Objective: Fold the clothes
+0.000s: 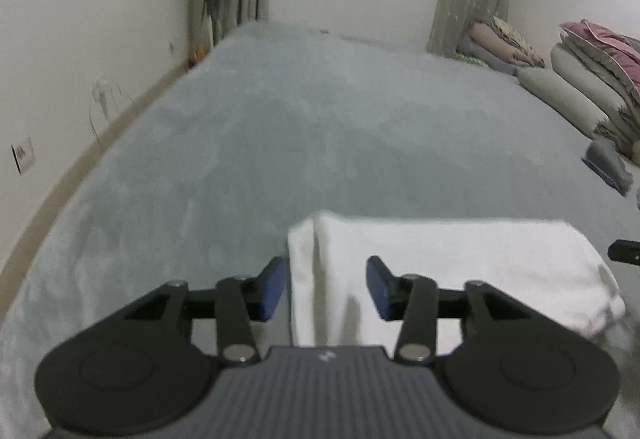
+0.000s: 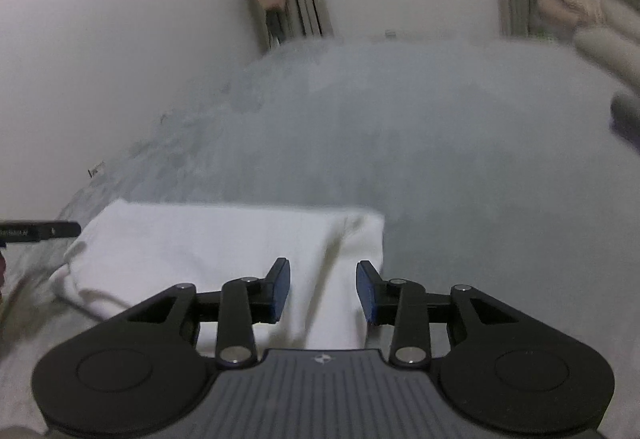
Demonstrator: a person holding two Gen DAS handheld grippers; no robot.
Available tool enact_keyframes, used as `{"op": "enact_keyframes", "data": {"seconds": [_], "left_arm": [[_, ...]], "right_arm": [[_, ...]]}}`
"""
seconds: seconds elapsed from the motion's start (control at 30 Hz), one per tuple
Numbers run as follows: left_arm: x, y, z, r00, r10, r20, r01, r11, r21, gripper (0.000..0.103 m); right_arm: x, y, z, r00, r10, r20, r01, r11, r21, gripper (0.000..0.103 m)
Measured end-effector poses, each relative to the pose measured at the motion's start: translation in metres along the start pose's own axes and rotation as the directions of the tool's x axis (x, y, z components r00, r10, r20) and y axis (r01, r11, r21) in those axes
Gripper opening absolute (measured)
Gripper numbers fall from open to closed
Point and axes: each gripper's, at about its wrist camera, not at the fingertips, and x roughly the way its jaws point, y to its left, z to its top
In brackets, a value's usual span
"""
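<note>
Left gripper [image 1: 327,287]: angled downward, blue-padded jaws parted, nothing clamped between them. Right gripper [image 2: 323,289]: angled downward likewise, jaws parted, pads gripping nothing.

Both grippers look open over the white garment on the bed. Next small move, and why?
Probably lift both grippers back and clear. The left gripper and right gripper stand open with nothing pinched, one over each end of the white garment, which lies as a folded rectangle on the grey bed cover. This fold looks laid down, so I'd retreat before choosing new grasp points.
</note>
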Motion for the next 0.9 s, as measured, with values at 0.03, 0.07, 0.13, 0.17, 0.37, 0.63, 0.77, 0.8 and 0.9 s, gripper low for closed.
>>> {"op": "enact_keyframes", "data": {"seconds": [0.03, 0.07, 0.13, 0.17, 0.37, 0.63, 0.77, 0.8, 0.9], "left_arm": [[0.004, -0.006, 0.005, 1.0, -0.011, 0.021, 0.011, 1.0, 0.008, 0.035], [0.007, -0.012, 0.009, 0.999, -0.025, 0.043, 0.024, 1.0, 0.018, 0.035], [0.02, -0.025, 0.011, 0.998, -0.04, 0.055, 0.038, 0.998, 0.043, 0.035], [0.027, -0.029, 0.012, 0.998, -0.042, 0.05, 0.04, 0.998, 0.05, 0.035], [0.063, -0.028, -0.002, 0.999, 0.024, -0.046, -0.021, 0.998, 0.061, 0.025], [0.062, -0.032, -0.021, 0.998, 0.055, -0.028, -0.05, 0.989, 0.141, 0.024], [0.053, -0.021, -0.022, 0.999, 0.027, -0.042, -0.023, 0.994, 0.105, 0.024], [0.052, -0.018, -0.023, 0.999, 0.016, -0.043, -0.012, 0.995, 0.095, 0.024], [0.049, -0.015, -0.024, 0.999, 0.008, -0.041, -0.004, 0.995, 0.097, 0.024]], "right_arm": [[0.004, 0.002, 0.005, 1.0, 0.003, 0.021, -0.003, 1.0, -0.005, 0.035], [0.009, 0.003, 0.011, 0.999, 0.006, 0.043, -0.005, 1.0, -0.01, 0.035], [0.024, 0.008, 0.016, 0.998, 0.01, 0.055, -0.008, 0.999, -0.032, 0.03], [0.033, 0.011, 0.018, 0.998, 0.011, 0.058, -0.009, 0.999, -0.044, 0.023], [0.078, 0.019, -0.002, 0.992, -0.077, -0.099, 0.062, 0.986, -0.153, 0.02], [0.081, 0.016, -0.011, 0.991, -0.081, -0.103, 0.064, 0.986, -0.157, 0.02], [0.077, 0.009, -0.01, 0.991, -0.086, -0.104, 0.071, 0.988, -0.136, 0.029], [0.076, 0.007, -0.01, 0.991, -0.078, -0.105, 0.065, 0.99, -0.125, 0.029], [0.072, 0.01, -0.007, 0.992, -0.085, -0.096, 0.072, 0.988, -0.139, 0.03]]}}
